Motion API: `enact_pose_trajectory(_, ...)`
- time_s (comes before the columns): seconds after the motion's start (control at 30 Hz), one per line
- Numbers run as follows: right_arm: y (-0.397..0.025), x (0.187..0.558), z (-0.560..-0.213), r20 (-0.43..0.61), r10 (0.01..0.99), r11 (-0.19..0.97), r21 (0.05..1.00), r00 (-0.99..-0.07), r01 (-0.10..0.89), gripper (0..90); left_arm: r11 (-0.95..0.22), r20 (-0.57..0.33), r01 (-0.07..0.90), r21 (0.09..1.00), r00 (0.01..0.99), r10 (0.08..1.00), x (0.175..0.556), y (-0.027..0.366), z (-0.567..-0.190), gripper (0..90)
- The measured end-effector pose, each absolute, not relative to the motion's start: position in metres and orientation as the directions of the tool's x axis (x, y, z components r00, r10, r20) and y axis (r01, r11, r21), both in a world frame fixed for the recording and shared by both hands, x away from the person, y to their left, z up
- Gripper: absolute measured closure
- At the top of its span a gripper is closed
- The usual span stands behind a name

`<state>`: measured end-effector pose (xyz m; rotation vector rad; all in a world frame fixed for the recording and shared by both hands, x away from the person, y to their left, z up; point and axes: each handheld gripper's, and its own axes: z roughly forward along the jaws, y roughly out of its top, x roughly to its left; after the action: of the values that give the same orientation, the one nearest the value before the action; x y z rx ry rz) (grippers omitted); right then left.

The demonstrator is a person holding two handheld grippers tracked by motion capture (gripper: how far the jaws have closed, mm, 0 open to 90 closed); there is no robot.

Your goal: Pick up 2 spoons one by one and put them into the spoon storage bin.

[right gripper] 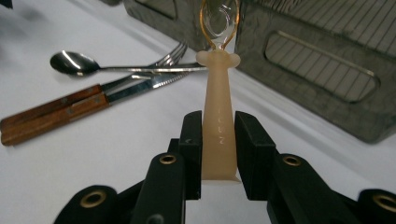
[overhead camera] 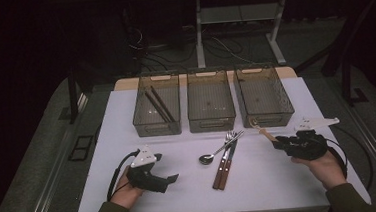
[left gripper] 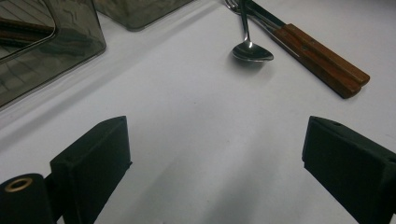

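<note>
Pinching a cream-handled utensil (right gripper: 218, 116) by its handle, the right claw (right gripper: 218, 154) holds it just in front of the right bin (overhead camera: 264, 96). Spoon (overhead camera: 213, 153), fork (overhead camera: 227, 143) and knife (overhead camera: 225, 166) lie mid-table (overhead camera: 261, 181). Left claw (left gripper: 215, 163) gapes wide, empty, above bare table.

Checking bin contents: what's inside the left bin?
Two dark sticks, likely chopsticks, lie slanted on the floor of the left bin. Its tinted near wall blurs their lower ends.
</note>
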<state>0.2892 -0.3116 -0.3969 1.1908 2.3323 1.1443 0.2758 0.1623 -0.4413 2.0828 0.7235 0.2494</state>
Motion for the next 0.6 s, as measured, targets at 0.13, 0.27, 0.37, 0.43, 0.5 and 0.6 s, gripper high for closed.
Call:
enact_pose_trajectory(0.13, -0.305, 0.294, -0.392, 0.096, 0.772, 0.34, 0.772, -0.628, 0.537, 73.0, -0.436, -0.089, 0.4, 0.806, 0.81, 0.58, 0.276, 0.162, -0.442, 6.4)
enact_pose_trajectory(0.27, -0.298, 0.299, -0.388, 0.102, 0.769, 0.333, 0.779, -0.631, 0.532, 73.0, -0.433, -0.09, 0.401, 0.807, 0.809, 0.581, 0.276, 0.162, -0.441, 6.4)
enact_pose_trajectory(0.37, -0.292, 0.302, -0.386, 0.108, 0.764, 0.33, 0.782, -0.637, 0.528, 73.0, -0.435, -0.089, 0.4, 0.807, 0.81, 0.58, 0.276, 0.162, -0.441, 6.4)
enact_pose_trajectory(0.43, -0.289, 0.303, -0.385, 0.106, 0.76, 0.332, 0.784, -0.641, 0.524, 73.0, -0.435, -0.089, 0.399, 0.808, 0.811, 0.579, 0.276, 0.162, -0.442, 6.4)
enact_pose_trajectory(0.5, -0.286, 0.305, -0.383, 0.108, 0.757, 0.33, 0.788, -0.644, 0.52, 73.0, -0.435, -0.089, 0.4, 0.807, 0.81, 0.579, 0.276, 0.162, -0.442, 6.4)
enact_pose_trajectory(0.6, -0.281, 0.308, -0.382, 0.109, 0.756, 0.328, 0.79, -0.645, 0.518, 73.0, -0.435, -0.089, 0.399, 0.807, 0.811, 0.579, 0.276, 0.162, -0.441, 6.4)
